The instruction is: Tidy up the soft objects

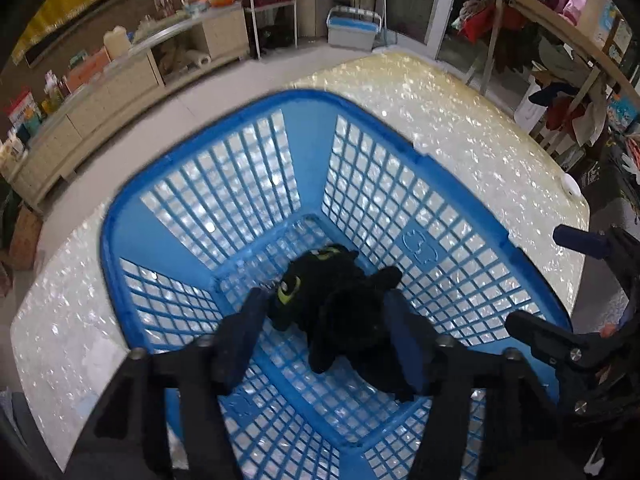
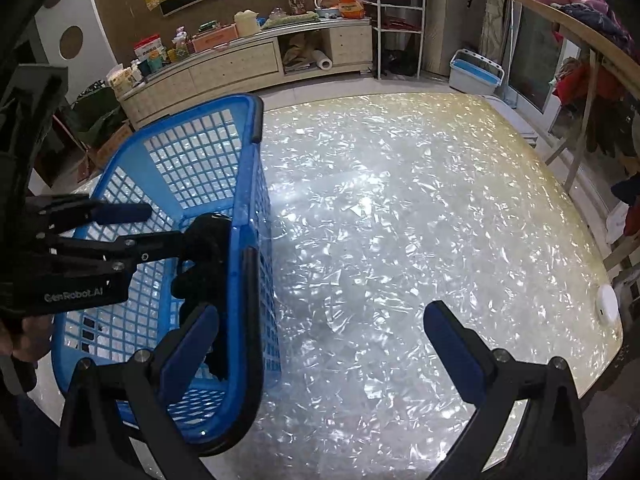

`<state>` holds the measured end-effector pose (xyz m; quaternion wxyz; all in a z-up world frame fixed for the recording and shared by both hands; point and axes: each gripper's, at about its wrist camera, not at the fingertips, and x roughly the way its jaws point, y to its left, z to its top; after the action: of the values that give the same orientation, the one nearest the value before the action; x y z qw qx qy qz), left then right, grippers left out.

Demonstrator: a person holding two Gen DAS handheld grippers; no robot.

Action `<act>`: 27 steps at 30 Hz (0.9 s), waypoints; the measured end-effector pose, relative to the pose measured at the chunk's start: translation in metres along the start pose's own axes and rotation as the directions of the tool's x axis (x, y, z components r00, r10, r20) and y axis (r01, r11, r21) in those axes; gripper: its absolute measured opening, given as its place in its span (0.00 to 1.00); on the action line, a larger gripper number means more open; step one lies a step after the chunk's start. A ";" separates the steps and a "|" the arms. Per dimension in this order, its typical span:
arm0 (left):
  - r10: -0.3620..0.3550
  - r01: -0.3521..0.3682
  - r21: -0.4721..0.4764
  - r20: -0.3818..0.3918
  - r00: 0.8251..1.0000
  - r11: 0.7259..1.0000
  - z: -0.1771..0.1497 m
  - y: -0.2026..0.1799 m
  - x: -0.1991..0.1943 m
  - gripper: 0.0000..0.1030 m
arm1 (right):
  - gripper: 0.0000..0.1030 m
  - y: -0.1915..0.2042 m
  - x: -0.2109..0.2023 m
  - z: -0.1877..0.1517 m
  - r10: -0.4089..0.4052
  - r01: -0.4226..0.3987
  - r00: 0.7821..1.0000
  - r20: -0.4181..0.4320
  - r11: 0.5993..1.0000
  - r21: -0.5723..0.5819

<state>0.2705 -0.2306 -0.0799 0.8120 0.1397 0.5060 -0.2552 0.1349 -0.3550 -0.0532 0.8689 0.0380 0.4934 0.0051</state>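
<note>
Black plush toy (image 1: 332,304) seemingly loose between left gripper (image 1: 328,336) fingers.

Blue basket (image 1: 360,108) on pearly table (image 1: 480,128)

The left gripper (image 1: 332,316) points steeply downward, its blue-padded fingers (image 1: 244,320) spread apart with neither pad pressing anything. The right gripper (image 2: 320,340) also tilts downward, jaws wide, nothing between its fingers.
</note>
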 end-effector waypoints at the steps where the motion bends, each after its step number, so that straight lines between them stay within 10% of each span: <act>1: 0.009 -0.009 0.006 0.013 1.000 1.000 0.000 0.000 -0.002 0.71 | 1.00 0.000 -0.002 -0.001 0.004 -0.004 1.000 0.003 1.000 -0.001; 22: 0.100 -0.089 -0.085 0.134 0.986 0.992 -0.077 0.016 -0.121 0.84 | 1.00 0.061 -0.065 -0.014 0.057 -0.052 0.995 0.078 0.996 -0.073; 27: 0.126 -0.107 -0.122 0.161 0.979 0.987 -0.102 0.026 -0.150 1.00 | 1.00 0.084 -0.078 -0.017 0.077 -0.066 0.992 0.096 0.991 -0.113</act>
<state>0.1547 -0.1181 0.0075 0.8720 0.1009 0.4401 -0.1892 0.0821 -0.2734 0.0112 0.8927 0.0080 0.4464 0.0613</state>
